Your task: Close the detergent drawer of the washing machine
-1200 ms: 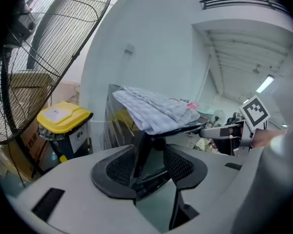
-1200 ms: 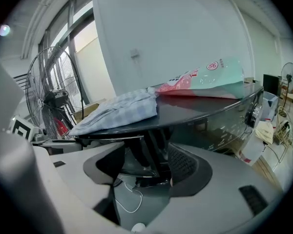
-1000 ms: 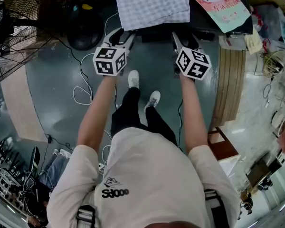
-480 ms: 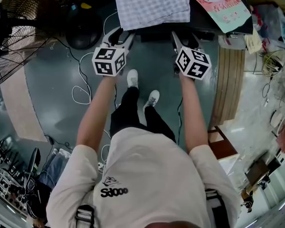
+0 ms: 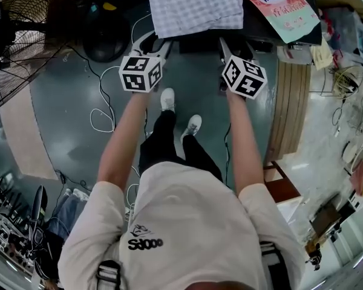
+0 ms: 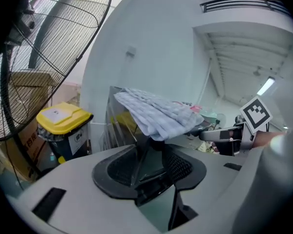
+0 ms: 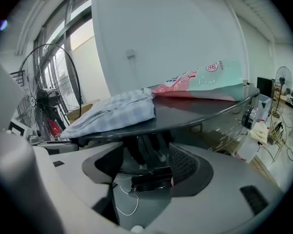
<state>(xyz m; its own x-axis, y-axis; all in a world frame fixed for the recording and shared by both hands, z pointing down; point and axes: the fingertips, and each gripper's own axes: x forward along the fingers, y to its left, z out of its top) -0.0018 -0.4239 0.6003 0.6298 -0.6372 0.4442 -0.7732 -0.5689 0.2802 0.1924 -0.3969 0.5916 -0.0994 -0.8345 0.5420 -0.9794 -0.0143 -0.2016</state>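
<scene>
The detergent drawer should be in the front of the washing machine (image 7: 195, 112), under the top edge, but you can't see if it's shut yet. Your left gripper (image 5: 151, 43) and right gripper (image 5: 236, 46) hang just before that front, both open and empty. The left jaws just closed a bit, the right ones spread. The yellow bin (image 6: 63, 118) has its lid down, so its inside is hidden.

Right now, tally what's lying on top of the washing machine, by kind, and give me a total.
Checked cloth: 1
Detergent bag: 1
Total: 2 things in view on the washing machine
</scene>
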